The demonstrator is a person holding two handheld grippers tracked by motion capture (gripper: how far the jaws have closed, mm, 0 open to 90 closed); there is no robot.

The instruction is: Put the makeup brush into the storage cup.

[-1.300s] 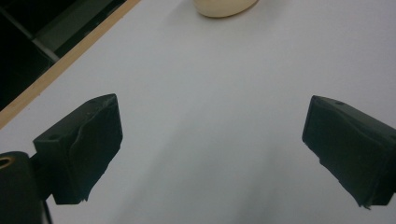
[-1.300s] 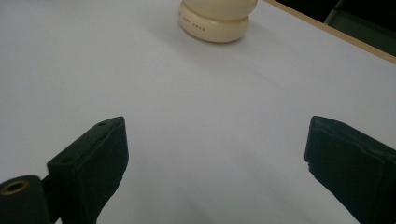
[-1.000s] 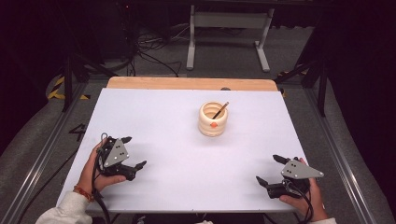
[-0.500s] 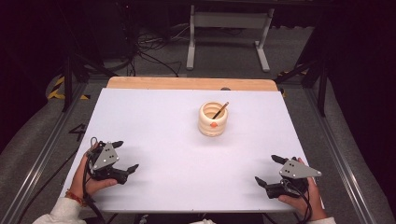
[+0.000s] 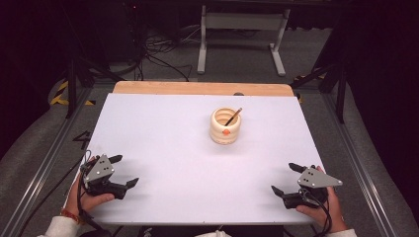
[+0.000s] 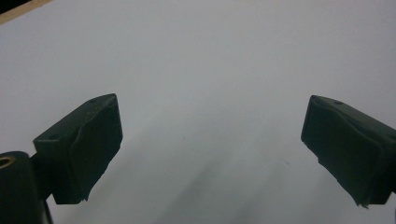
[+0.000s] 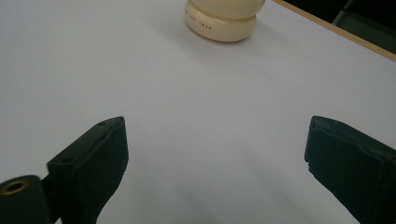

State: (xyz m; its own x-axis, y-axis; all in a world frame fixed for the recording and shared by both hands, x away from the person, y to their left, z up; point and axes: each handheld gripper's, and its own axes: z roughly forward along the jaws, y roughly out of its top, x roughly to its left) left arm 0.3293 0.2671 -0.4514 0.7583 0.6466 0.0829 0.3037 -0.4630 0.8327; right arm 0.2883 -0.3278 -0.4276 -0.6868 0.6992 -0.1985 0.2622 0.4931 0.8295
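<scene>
Starting at the near edge of the desk (image 5: 197, 148), the left gripper (image 5: 123, 170) sits at the person's left corner and the right gripper (image 5: 289, 178) at the right corner, both with fingers spread wide and nothing in them, so it looks like a parked, ready pose, though that's a guess. Farther out, a bit right of centre and well apart from both, stands the cream ribbed pot (image 5: 226, 127) with a thin dark stick (image 5: 233, 116) leaning inside it. From the right gripper view the pot (image 7: 224, 21) is cut off at the top, so its small red lettering is unreadable. Whether the stick is a pencil or brush is hard to tell.
</scene>
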